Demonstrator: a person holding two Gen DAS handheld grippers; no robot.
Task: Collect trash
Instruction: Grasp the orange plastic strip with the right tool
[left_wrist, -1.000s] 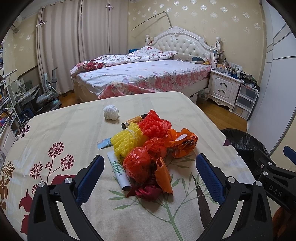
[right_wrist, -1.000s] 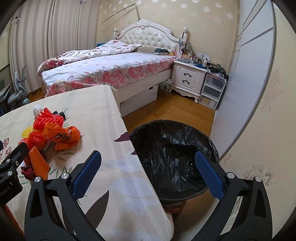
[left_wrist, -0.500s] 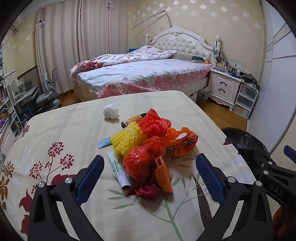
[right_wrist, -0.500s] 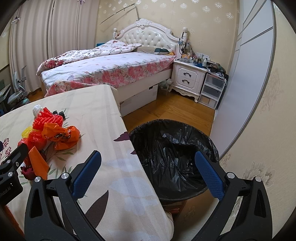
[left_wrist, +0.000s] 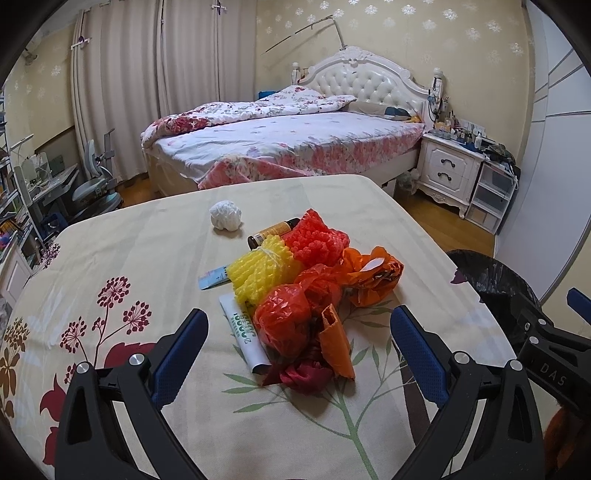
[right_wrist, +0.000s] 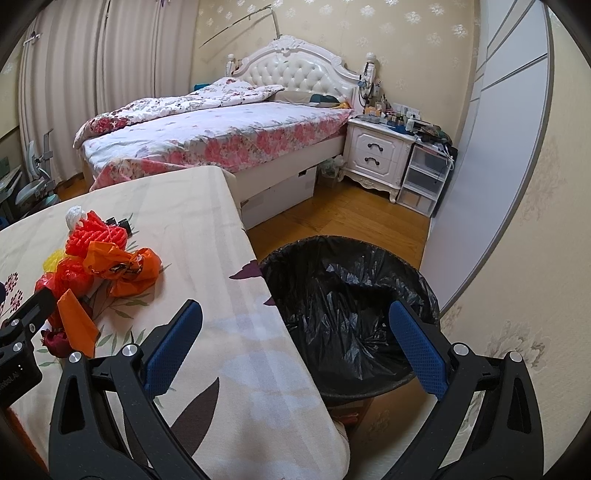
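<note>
- At the centre of the left wrist view, the trash heap lies on the table, just ahead of the left hand-held gripper, whose jaws stand wide apart and hold nothing.
- Toward the lower middle of the right wrist view, the right hand-held gripper is likewise spread open and empty, aimed over the table edge at the bin lined with a black bag, which stands on the floor just beside the table.
- Judged from this, no piece has been collected yet; the step in hand is the 1st pick.
- To do it well, I would come down on 1 item at the near edge, such as the crumpled red bag, pinching a bunched fold rather than a flat flap so thin film does not slip.
- Foam fruit nets, 1 yellow and 1 red, look springy and knobbly; they should compress and grip easily.
- The orange bag is glossy and crinkled, and may drag neighbours along.
- The white tube and the brown bottle are rigid and round, likely to roll.
- At the upper middle, a white paper wad sits apart.
</note>
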